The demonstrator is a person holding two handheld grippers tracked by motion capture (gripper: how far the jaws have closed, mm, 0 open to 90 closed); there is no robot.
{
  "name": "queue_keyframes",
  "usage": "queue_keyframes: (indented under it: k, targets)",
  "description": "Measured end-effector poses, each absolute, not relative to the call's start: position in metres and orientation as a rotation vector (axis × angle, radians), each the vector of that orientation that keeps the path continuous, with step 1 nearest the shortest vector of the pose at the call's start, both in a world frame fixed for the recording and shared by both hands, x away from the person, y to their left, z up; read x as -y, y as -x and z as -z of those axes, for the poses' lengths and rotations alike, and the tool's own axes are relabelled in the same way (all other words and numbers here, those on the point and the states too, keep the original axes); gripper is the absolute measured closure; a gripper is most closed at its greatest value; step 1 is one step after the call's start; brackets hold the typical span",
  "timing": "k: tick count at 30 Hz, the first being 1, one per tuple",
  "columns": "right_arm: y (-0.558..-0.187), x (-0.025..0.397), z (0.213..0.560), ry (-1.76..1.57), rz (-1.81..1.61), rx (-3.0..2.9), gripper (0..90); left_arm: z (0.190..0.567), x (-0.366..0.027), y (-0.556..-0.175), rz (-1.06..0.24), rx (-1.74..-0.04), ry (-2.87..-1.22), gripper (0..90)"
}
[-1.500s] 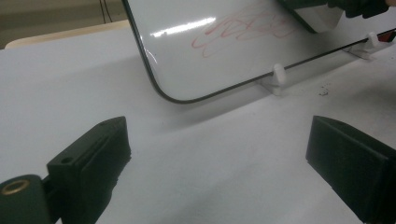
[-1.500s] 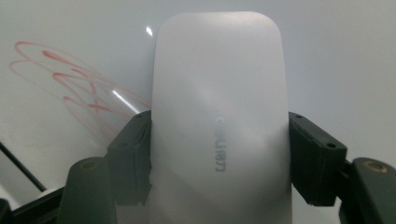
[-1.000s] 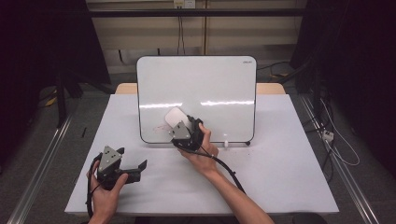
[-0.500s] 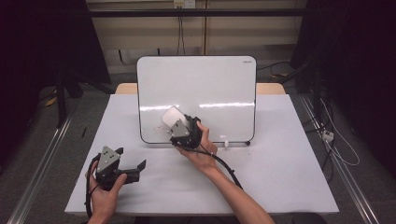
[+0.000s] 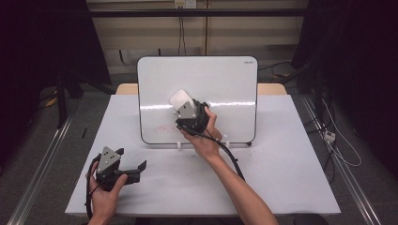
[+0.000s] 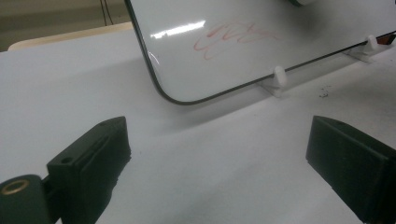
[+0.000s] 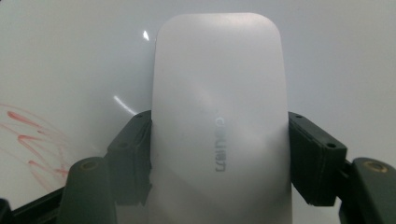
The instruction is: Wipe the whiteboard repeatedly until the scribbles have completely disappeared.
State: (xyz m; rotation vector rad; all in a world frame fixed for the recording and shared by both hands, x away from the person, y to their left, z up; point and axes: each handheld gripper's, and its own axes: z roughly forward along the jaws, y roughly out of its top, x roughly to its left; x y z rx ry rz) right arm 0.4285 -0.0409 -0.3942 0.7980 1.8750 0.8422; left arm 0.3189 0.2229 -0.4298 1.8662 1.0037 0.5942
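Eraser [image 7: 219, 126], clamped between the right gripper [image 5: 187, 108]'s jaws, lies flat against the whiteboard [image 5: 225, 84], ready to wipe the red scribble [image 5: 162, 127] at its seven o'clock. Left gripper [image 5: 133, 169] rests gaping, empty, on the table [image 5: 291, 154].

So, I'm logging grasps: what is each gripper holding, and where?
Right gripper clamps the white rounded plastic eraser by its long sides; left gripper holds nothing.
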Motion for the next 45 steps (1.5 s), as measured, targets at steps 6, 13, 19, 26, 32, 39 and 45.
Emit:
queue_keyframes:
  k: [6, 13, 19, 26, 32, 39, 45]
  targets:
    - [-0.414, 0.021, 0.413, -0.728, -0.831, -1.910, 31.6, 0.430, -0.222, -0.319, -0.595, -1.004, -1.869, 6.1]
    - [-0.402, -0.012, 0.432, -0.635, -0.801, -1.950, 31.6, 0.430, -0.222, -0.319, -0.594, -1.000, -1.869, 6.1]
    - [-0.399, -0.016, 0.435, -0.612, -0.800, -1.966, 31.6, 0.430, -0.223, -0.319, -0.589, -1.004, -1.860, 6.1]
    - [-0.400, -0.003, 0.432, -0.634, -0.816, -1.971, 31.6, 0.429, -0.226, -0.317, -0.596, -1.012, -1.852, 6.1]
    - [-0.405, 0.026, 0.423, -0.676, -0.816, -1.952, 31.6, 0.429, -0.227, -0.315, -0.601, -1.018, -1.851, 6.1]
    - [-0.419, 0.060, 0.403, -0.795, -0.845, -1.901, 31.6, 0.429, -0.226, -0.316, -0.606, -1.021, -1.851, 6.1]
    - [-0.423, 0.053, 0.399, -0.829, -0.841, -1.874, 31.6, 0.430, -0.225, -0.316, -0.604, -1.019, -1.853, 6.1]
